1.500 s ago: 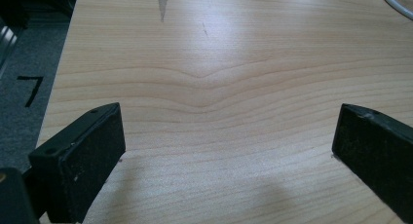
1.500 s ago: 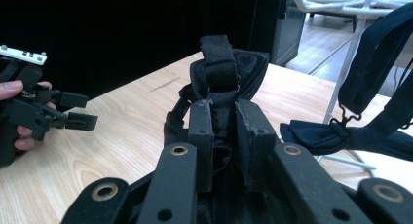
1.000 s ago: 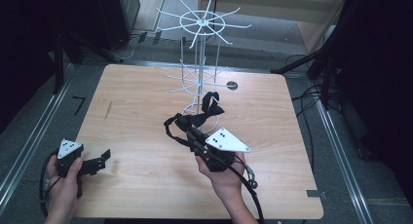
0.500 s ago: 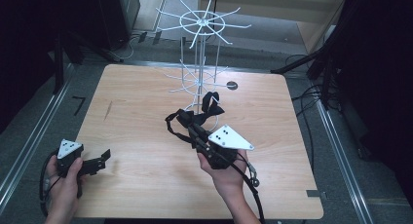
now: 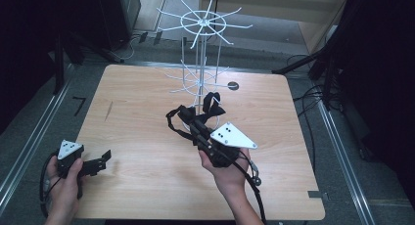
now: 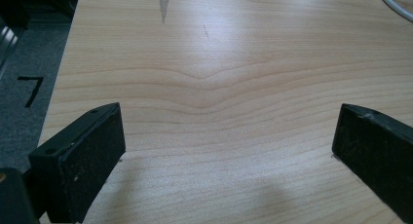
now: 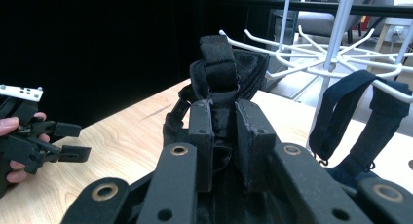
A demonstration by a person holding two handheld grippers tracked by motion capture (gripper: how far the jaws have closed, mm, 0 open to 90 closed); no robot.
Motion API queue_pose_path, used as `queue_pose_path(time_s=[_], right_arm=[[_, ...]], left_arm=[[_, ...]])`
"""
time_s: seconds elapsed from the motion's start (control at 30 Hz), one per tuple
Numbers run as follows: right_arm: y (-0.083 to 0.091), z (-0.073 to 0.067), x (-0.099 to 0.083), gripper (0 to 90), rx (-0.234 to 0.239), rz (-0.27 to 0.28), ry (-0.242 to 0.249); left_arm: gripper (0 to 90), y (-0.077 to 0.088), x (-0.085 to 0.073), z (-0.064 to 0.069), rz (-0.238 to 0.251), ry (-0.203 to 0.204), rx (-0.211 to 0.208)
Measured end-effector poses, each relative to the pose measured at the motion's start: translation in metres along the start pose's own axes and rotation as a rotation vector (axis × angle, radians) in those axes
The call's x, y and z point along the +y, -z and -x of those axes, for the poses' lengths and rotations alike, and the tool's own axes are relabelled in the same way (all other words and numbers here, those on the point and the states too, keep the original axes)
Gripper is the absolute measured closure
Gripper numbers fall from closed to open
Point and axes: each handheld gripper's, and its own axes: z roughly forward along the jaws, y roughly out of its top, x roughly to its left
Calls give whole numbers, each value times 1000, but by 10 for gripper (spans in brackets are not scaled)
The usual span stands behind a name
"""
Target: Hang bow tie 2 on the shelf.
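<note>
While a black strap (image 7: pixel 221 63) is pinched between the nearly closed jaws of the right tool (image 5: pixel 195 129), the rest of the strap is seen drooping in loops just ahead of and below that tool, close to the foot of the white wire rack (image 5: pixel 200 54). A hanging step seems to be in hand — a loop already appears draped on a lower prong just right of the tool. Next, the strap would likely need lifting onto a free prong. The left tool (image 5: pixel 98 161) is held wide and empty, low over the worktop (image 5: pixel 147 112), well apart — it could steady the rack.
</note>
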Motion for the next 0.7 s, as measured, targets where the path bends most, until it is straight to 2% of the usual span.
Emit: queue_pose_path(time_s=[0.7], right_arm=[[4,3,13,790,-14,41,4]], left_arm=[[0,0,0,0,0,-1,-1]])
